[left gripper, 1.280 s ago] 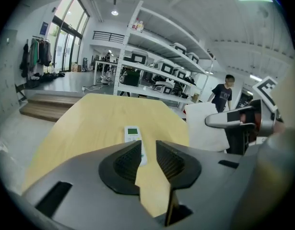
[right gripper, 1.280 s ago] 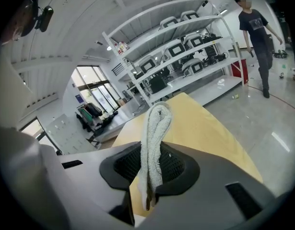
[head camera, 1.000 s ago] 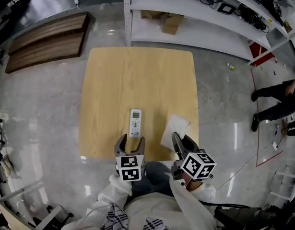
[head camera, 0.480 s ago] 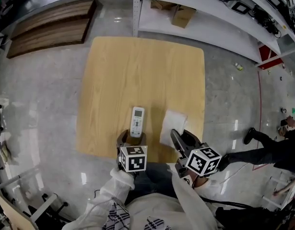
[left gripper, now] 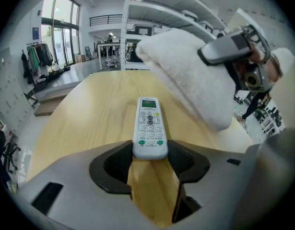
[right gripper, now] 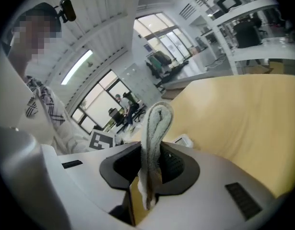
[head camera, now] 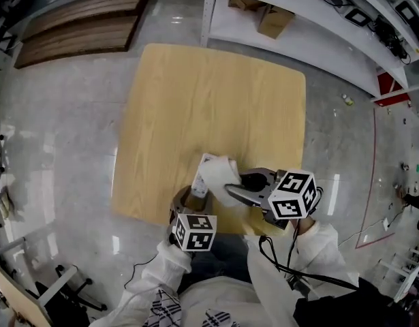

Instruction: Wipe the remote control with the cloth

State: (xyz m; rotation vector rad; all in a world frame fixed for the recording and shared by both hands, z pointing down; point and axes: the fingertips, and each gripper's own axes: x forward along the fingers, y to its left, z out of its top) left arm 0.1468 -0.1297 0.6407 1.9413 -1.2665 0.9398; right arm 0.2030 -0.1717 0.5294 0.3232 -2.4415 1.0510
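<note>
Wiping step, first pass not yet under way.

- Wooden table: the remote control lies flat near the front edge, buttons up, with its long axis running away from the person.
- Cloth: a folded white towel clamped between the jaws of the right gripper. Its free bulk hangs over the remote's far half. I cannot confirm contact.
- Left gripper: the jaws are closing on the remote's near end, with the pads against both long sides.

Judgement:
- Make the left hold firm before loading the cloth, or the remote will likely skate on the smooth wood.
- Lay the fold flat on the display end.
- Draw straight strokes toward the near end and stop short of the left pads.
- Keep the pressure light, since the buttons may snag the pile.
</note>
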